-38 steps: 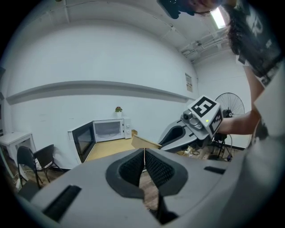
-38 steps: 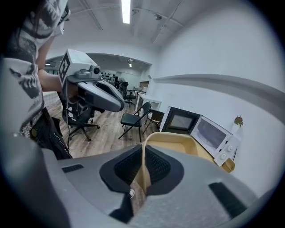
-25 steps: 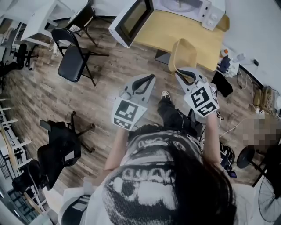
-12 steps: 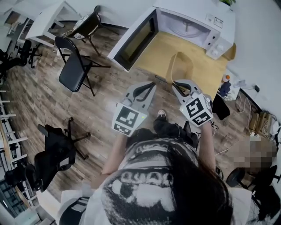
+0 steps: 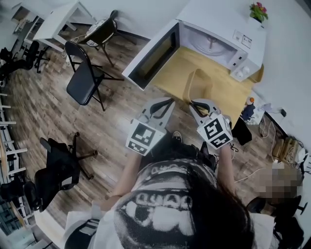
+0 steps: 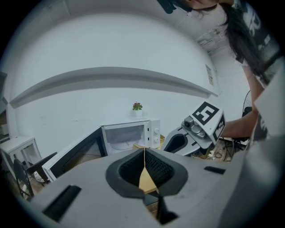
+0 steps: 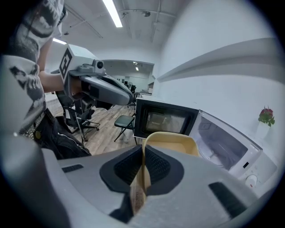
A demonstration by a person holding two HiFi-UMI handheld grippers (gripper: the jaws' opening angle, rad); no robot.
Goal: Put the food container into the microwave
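Currently: food container clamped in the right gripper, outside the microwave

- right gripper (image 7: 141, 171): jaws pinched narrow on the near rim of the beige food container (image 7: 173, 141). The rest of the container sticks out ahead of the jaws.
- in the head view the container sits over the front part of the wooden worktop (image 5: 177, 73), facing the microwave's opening but clearly apart from it.
- left gripper (image 6: 144, 171): jaws together, nothing between them. It is just beside the right gripper, not touching the container, and hangs over the floor at the worktop's near edge.
- white microwave (image 5: 228, 34): stands at the back of the worktop. Its door (image 5: 151, 56) is swung fully open to the left, and the cavity and turntable are in view.
- small potted plant (image 5: 258, 10): on top of the microwave, at its right end.
- black folding chair (image 5: 82, 80): on the wood floor, left of the open door.
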